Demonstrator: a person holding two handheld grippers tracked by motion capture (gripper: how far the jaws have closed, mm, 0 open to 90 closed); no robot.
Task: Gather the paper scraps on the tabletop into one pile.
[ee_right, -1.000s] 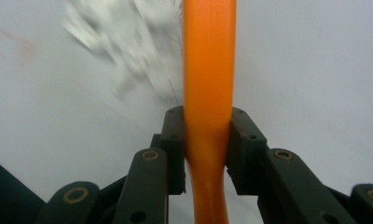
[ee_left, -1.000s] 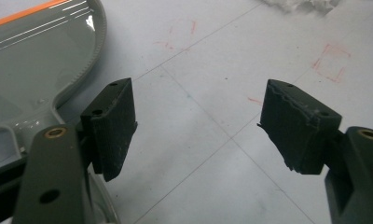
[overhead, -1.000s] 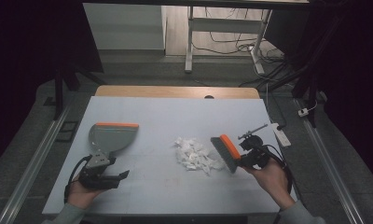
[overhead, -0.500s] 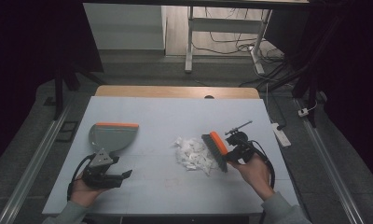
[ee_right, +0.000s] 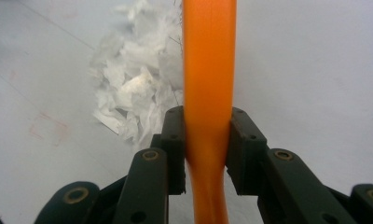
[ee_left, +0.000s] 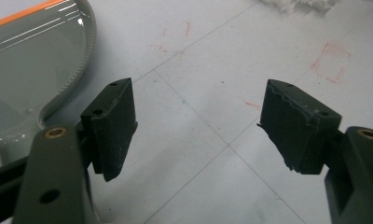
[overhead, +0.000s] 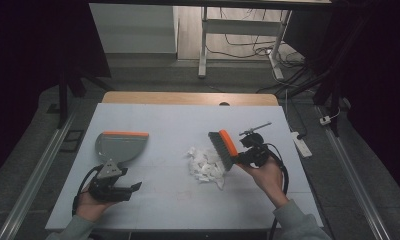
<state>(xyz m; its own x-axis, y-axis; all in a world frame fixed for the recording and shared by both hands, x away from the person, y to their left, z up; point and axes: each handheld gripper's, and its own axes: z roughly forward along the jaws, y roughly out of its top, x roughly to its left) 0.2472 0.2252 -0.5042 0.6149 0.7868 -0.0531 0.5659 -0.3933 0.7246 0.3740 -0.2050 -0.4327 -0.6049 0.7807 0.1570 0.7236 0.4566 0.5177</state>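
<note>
Brush (overhead: 223, 148) sits at the right edge of the paper scraps (overhead: 204, 166) mid-desk, its orange handle pinched by our right gripper (ee_right: 208, 149) fingers. We keep bristles flat, sweeping left toward the dustpan (overhead: 120, 146); left gripper (ee_left: 198, 126) fingers spread, empty.

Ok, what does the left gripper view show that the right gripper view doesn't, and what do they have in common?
Left gripper view alone: the left hand-held gripper with its jaws wide apart and nothing between them, the grey dustpan with its orange edge at the upper left, and faint red marks on the table.

Right gripper view alone: the right hand-held gripper shut on the orange brush handle.

Both: the light table surface and the pile of white paper scraps, which the left gripper view catches just at its top edge.
</note>
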